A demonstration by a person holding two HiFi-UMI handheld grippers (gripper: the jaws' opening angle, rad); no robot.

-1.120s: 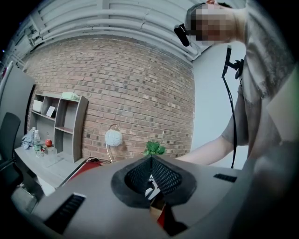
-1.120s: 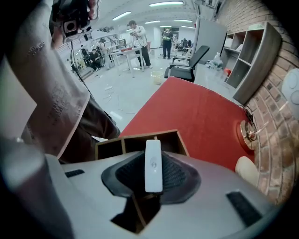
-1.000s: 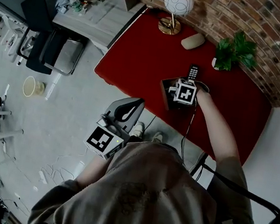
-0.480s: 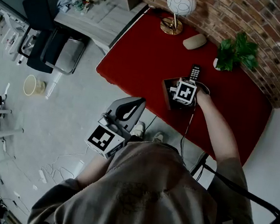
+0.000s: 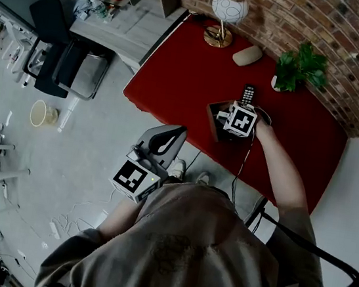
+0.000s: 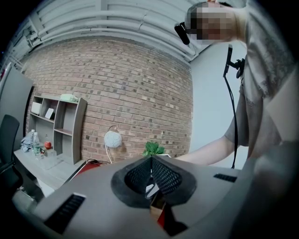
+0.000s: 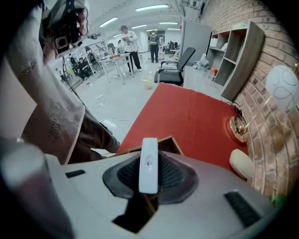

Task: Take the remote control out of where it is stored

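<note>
A slim white remote control (image 7: 149,164) stands upright between the pads of my right gripper (image 7: 149,173), which is shut on it. In the head view that gripper (image 5: 234,119) hangs pointing steeply down over an open wooden box (image 5: 212,116) near the front edge of the red table (image 5: 182,74). The box's rim (image 7: 167,141) shows just beyond the remote. A black remote control (image 5: 247,93) lies on the table behind the box. My left gripper (image 5: 160,141) is held off the table by the person's waist, its jaws together (image 6: 150,161) with nothing in them.
At the back of the table, against the brick wall, stand a globe lamp (image 5: 227,8), a beige oval object (image 5: 247,54) and a potted plant (image 5: 300,65). A grey desk and a black office chair (image 5: 59,56) stand to the left on the floor.
My right gripper has risen a little above the box with the white remote in it. The left gripper has stayed where it was.
</note>
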